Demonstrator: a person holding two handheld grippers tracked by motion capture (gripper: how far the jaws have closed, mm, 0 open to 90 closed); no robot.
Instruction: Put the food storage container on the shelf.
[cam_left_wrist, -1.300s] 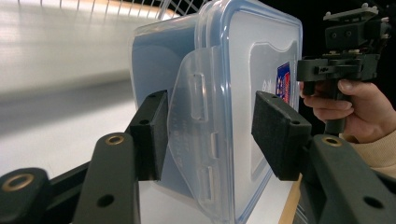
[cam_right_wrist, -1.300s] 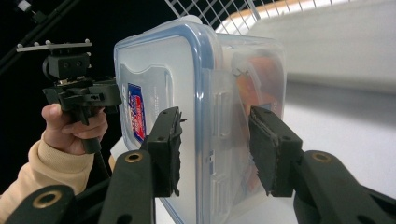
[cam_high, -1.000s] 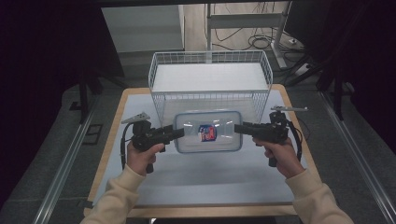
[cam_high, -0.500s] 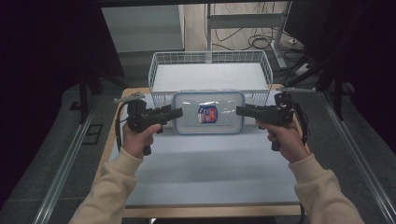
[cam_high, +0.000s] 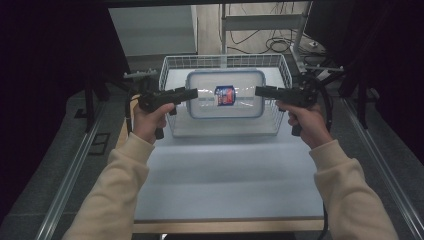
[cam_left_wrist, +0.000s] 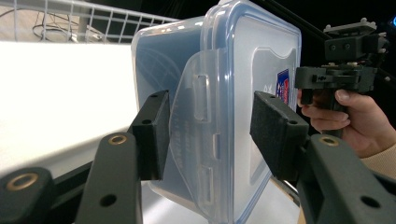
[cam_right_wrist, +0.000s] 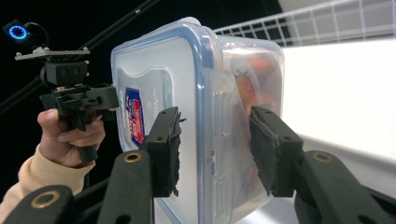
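the basket sits under and beyond my claws. the box hangs between them, above it, lid up. my left claw and right claw clamp its end latches. stiff, slick plastic, light; grip both ends evenly.

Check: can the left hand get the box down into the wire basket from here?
Probably yes. The box hangs between left gripper and right gripper, right over the open-topped wire basket; nothing seems to block it.
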